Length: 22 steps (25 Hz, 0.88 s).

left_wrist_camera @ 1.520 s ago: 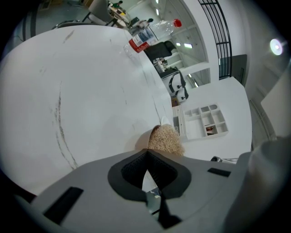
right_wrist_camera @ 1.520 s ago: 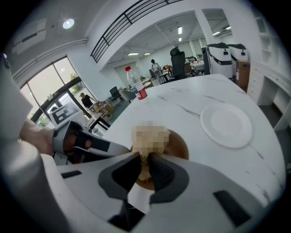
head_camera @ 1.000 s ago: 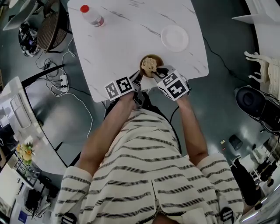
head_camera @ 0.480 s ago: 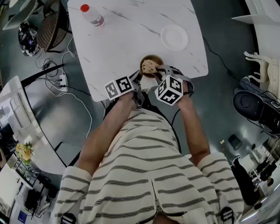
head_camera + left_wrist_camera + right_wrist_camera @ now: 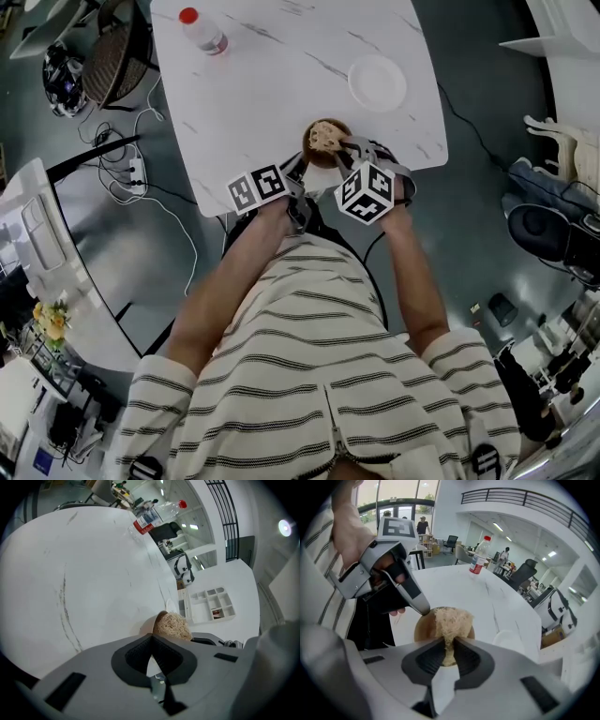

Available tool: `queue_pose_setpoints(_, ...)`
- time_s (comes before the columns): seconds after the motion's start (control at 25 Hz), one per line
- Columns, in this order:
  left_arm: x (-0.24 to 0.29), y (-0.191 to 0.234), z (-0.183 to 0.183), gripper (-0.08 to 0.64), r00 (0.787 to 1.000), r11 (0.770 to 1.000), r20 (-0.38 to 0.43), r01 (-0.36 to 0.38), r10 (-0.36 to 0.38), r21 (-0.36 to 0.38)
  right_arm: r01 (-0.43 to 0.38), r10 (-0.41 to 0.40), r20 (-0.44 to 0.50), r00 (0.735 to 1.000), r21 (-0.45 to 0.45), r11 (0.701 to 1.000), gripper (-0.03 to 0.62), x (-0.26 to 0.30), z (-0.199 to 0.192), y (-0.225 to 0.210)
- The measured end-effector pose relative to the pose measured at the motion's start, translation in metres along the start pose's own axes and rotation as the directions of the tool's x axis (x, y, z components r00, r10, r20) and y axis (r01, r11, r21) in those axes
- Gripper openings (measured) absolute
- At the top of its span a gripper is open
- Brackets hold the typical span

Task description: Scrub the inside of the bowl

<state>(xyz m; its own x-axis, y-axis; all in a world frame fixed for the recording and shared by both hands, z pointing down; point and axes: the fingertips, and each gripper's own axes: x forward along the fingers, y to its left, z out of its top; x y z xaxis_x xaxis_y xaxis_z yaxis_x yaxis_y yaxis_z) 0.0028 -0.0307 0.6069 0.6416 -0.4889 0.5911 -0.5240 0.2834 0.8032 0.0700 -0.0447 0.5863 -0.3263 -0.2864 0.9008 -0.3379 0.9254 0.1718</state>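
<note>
A small round brown bowl (image 5: 308,149) stands upright at the near edge of the white marble-veined surface (image 5: 281,84), about midway along it. The left gripper (image 5: 151,637) pinches its near-left rim. A pale tan fibrous scrubber (image 5: 450,618) fills the inside and rises above the rim, its near end clamped in the right gripper (image 5: 449,641).

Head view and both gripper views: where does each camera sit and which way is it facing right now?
Head view: on the head, steeply down at table; striped shirt, both forearms show.
Left gripper view: on left gripper, along shut jaws at bowl rim, across table; no body shows.
Right gripper view: on right gripper, into bowl, jaws clamping scrubber; person's left wrist shows.
Shared: bowl, scrubber, bottle.
</note>
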Motion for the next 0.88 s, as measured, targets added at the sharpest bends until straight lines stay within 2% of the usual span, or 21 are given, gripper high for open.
queue_pose_setpoints(0.16,-0.0011,-0.0003,0.0011,0.006,1.0,1.0,0.0,-0.001,0.001,0.005,0.021,-0.021,0.01,1.0,0.036,0.999,0.061,0.0009,0.0022,-0.002)
queue_pose_setpoints(0.56,-0.002,-0.0007,-0.0013,0.006,1.0,1.0,-0.008,0.005,-0.005,0.01,0.075,-0.088,0.052,0.995,0.217,0.973,0.061,0.0029,0.0057,-0.01)
queue_pose_setpoints(0.76,-0.0029,0.0013,-0.0017,0.006,1.0,1.0,-0.007,0.003,-0.003,0.011,0.049,-0.083,0.086,0.993,0.342,0.938,0.061,0.006,0.0075,-0.0097)
queue_pose_setpoints(0.88,-0.0026,0.002,-0.0017,0.006,1.0,1.0,-0.007,0.003,-0.003,0.01,-0.003,-0.069,0.137,0.988,0.467,0.884,0.061,0.0079,0.0099,-0.0078)
